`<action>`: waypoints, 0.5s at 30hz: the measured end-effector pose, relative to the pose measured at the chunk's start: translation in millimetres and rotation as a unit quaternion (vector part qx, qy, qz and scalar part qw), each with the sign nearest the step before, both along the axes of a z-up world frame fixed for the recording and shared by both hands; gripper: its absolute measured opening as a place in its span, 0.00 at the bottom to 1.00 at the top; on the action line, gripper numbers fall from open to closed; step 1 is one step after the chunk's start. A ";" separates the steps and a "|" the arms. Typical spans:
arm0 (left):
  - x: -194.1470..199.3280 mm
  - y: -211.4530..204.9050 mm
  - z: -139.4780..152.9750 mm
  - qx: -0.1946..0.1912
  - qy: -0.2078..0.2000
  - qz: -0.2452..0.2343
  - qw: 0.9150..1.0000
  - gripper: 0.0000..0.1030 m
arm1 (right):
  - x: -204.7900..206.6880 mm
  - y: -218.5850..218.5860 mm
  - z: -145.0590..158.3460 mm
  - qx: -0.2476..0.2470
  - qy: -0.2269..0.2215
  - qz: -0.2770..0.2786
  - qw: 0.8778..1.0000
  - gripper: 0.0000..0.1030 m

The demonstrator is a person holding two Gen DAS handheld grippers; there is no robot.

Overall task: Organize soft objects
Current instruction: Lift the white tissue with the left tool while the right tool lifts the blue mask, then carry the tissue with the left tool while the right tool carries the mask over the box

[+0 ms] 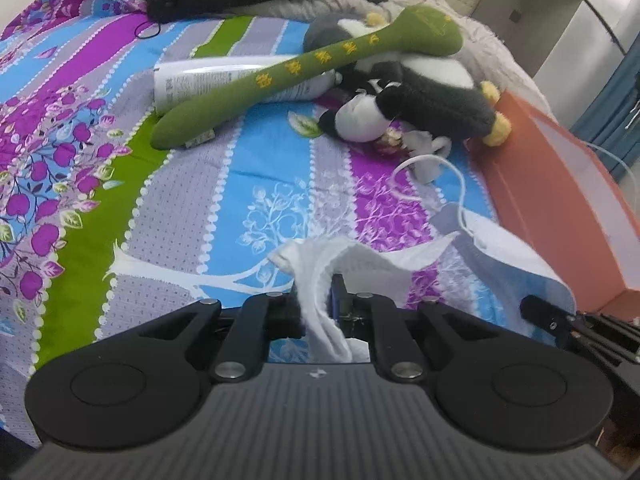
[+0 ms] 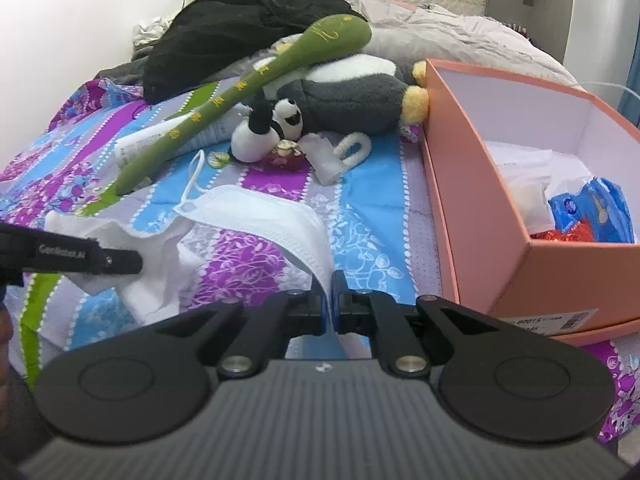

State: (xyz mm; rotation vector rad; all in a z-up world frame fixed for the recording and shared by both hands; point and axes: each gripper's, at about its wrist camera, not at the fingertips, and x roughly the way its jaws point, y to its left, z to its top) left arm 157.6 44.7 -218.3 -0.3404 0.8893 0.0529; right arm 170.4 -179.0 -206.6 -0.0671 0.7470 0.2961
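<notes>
left claw (image 1: 318, 300): pinched tight on a bunched white tissue/cloth (image 1: 320, 280), just off the near-left corner of the orange box (image 2: 480, 208). We hold it w/ fabric spilling both sides of the pads.
right claw (image 2: 330, 300): clamped on one edge of the white face mask (image 2: 256, 216), also left of the box, nearer its front wall.
mask: rest of it drapes on the bed sheet (image 2: 360, 200); ear loop (image 2: 194, 180) trails away from the box.
box: open, already holds wrappers and a blue packet (image 2: 592, 208).
other softs: green plush stick (image 2: 224, 108), panda (image 2: 272, 124) and penguin (image 2: 352, 100) plush piled beyond the box's far-left corner.
risk 1: our mask grip is on a thin edge only, so we judge it could slip out if swung fast to the box.
risk 2: trailing ear loop may snag the green stick or the tissue, dragging them.
risk 3: both claws sit close, left of the box; we could collide or tangle mask w/ tissue.
risk 4: loose tissue tail may catch on the box rim and fall outside.
</notes>
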 end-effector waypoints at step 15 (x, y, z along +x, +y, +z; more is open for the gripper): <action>16.0 -23.7 93.1 -0.009 -0.060 -0.063 0.996 0.13 | -3.4 -34.1 95.4 0.051 -0.065 -0.011 0.997 0.06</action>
